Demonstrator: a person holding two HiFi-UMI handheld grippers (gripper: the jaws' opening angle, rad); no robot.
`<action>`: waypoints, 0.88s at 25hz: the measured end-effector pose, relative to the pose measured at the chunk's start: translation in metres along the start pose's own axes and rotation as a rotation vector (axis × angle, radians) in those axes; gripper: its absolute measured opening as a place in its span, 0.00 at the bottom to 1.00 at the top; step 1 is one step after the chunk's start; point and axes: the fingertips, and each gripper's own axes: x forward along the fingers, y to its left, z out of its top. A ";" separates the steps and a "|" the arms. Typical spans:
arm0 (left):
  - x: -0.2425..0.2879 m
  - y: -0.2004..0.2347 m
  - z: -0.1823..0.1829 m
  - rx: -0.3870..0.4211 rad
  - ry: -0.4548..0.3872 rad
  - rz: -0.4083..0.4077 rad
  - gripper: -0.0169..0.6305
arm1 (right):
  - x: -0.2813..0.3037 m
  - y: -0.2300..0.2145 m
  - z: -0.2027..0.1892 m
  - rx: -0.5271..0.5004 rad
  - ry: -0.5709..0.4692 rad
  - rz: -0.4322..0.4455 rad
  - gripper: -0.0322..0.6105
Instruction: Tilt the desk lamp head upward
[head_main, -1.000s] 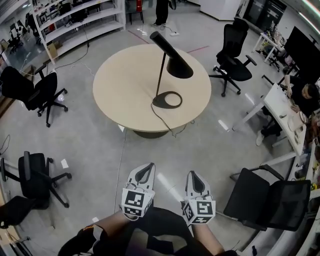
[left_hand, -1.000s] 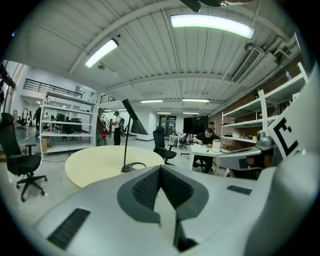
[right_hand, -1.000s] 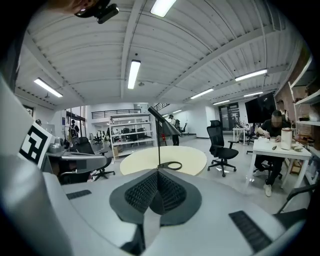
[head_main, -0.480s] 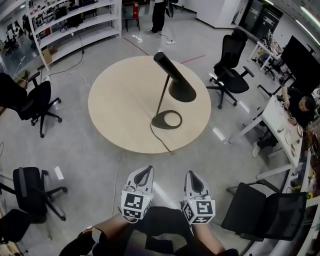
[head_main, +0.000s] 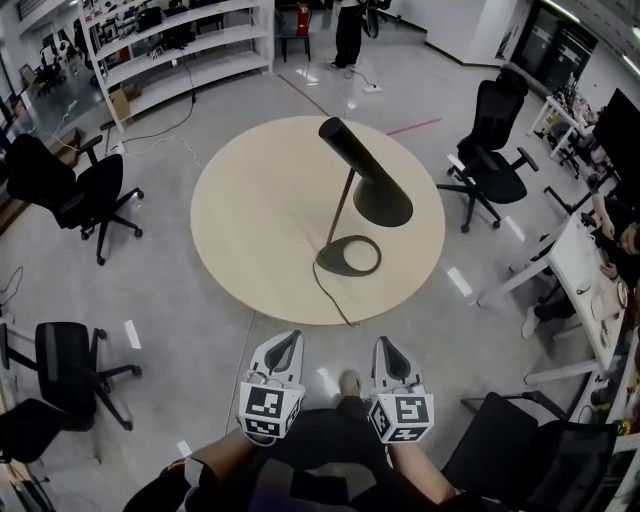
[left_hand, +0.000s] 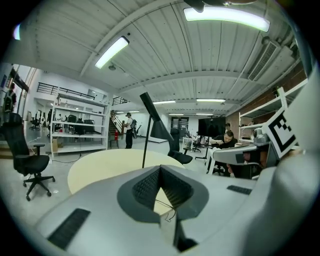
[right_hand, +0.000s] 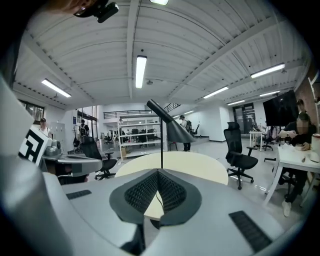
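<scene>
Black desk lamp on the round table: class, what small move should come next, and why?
Probably step closer to the round beige table: the left gripper and right gripper hang shut and empty over the floor, well short of the black desk lamp, whose cone head points down.

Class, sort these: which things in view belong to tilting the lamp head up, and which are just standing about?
Job: desk lamp; left tongs; right tongs, both shut and empty.
Standing about: round table under the lamp; office chairs; shelving.

round beige table (head_main: 250, 210), 1 black desk lamp (head_main: 358, 200), its cord (head_main: 330, 295)
</scene>
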 end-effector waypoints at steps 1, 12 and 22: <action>0.011 -0.003 0.003 0.001 -0.003 0.012 0.09 | 0.007 -0.009 0.001 -0.004 0.000 0.015 0.07; 0.125 -0.033 0.079 -0.011 -0.074 0.208 0.09 | 0.089 -0.135 0.044 0.019 -0.010 0.242 0.07; 0.185 -0.053 0.146 -0.003 -0.123 0.285 0.09 | 0.151 -0.214 0.080 -0.026 -0.035 0.384 0.07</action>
